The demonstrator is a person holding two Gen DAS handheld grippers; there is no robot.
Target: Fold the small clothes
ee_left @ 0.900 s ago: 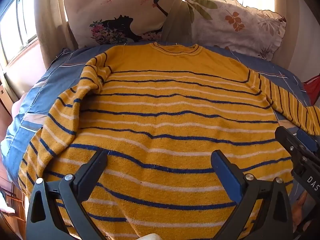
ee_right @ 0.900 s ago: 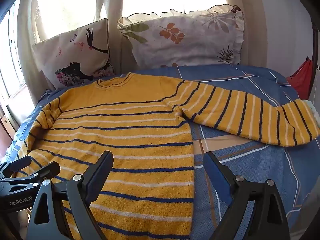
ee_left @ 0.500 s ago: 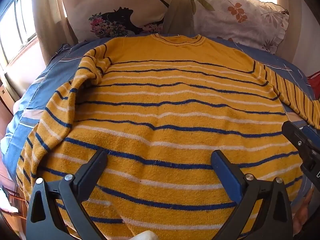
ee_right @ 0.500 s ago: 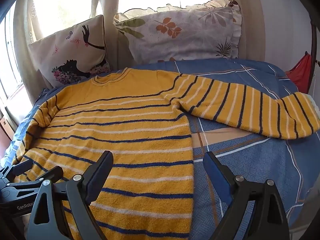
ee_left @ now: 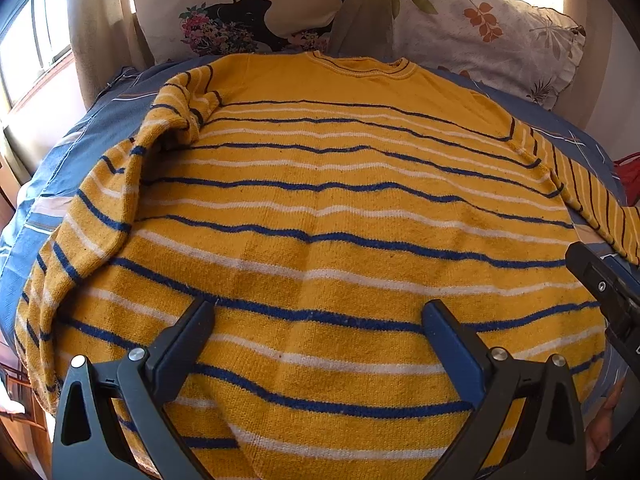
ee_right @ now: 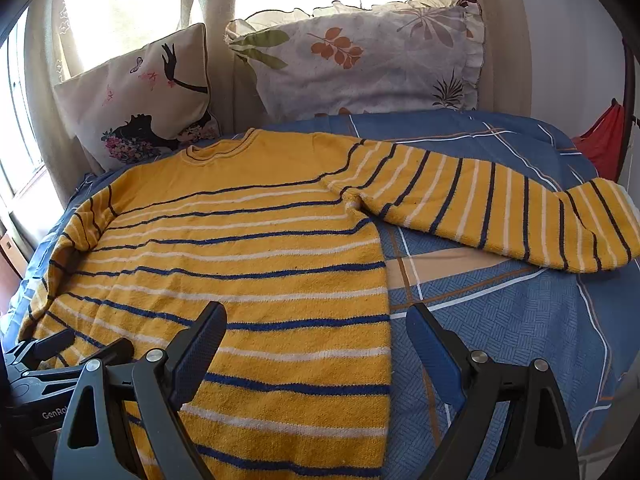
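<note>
left gripper [ee_left: 318, 320] wide open, empty, "GenRo" at 8 o'clock | right gripper [ee_right: 316, 324] wide open, empty | yellow striped knit sweater [ee_right: 248, 264] sleeve outstretched at 3 o'clock, right view only

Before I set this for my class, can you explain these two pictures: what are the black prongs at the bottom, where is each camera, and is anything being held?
The prongs are the fingers of two hand-held grippers; a person carries one in each hand. Each picture comes from a camera on a gripper, looking forward along its fingers. The left gripper hovers open over a yellow striped sweater spread on a blue bedspread. The right gripper, also open, hovers over the sweater's side edge. One sleeve lies stretched out sideways. Two pillows stand behind. Nothing is held.
</note>
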